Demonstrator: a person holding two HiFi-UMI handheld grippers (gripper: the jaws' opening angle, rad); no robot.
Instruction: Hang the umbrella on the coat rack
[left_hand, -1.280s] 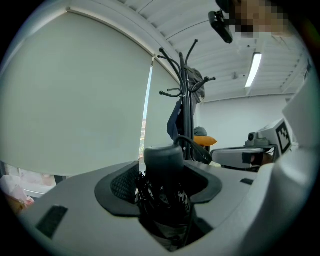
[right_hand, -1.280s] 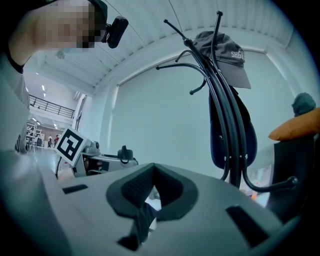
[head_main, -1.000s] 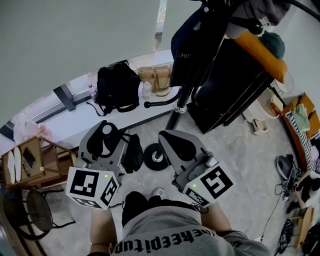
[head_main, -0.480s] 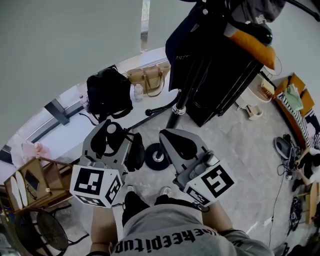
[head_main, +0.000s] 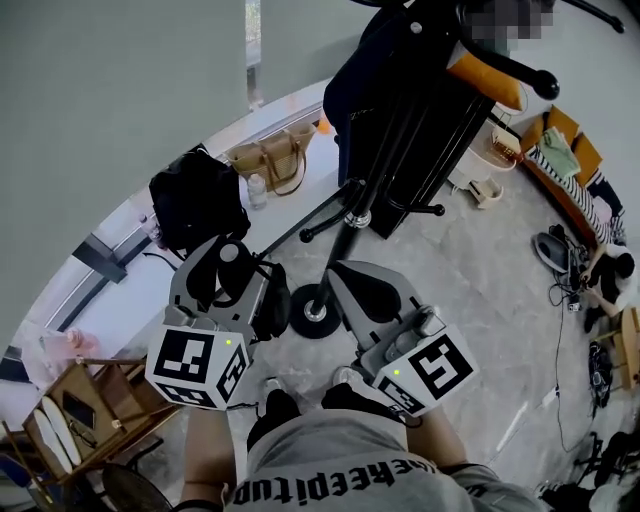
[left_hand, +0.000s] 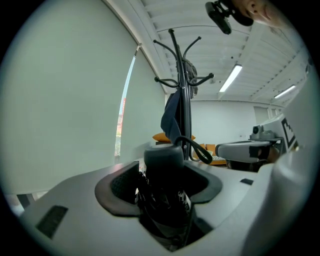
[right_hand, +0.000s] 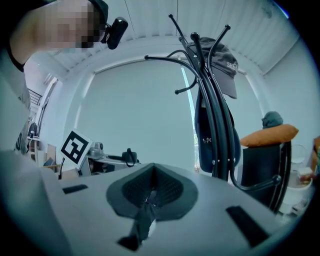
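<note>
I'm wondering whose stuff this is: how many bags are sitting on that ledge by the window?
2. A black backpack lies at the left in the head view; a tan handbag stands just right of it, nearer the coat rack. More may be hidden behind the rack.

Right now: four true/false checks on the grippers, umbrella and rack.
1. The left gripper is shut on the umbrella. True.
2. The right gripper holds the umbrella's strap. False: its jaws are together with nothing between them.
3. The umbrella hangs on the rack. False: it sits folded in the left gripper, short of the rack.
4. A cap hangs on the rack. True.
</note>
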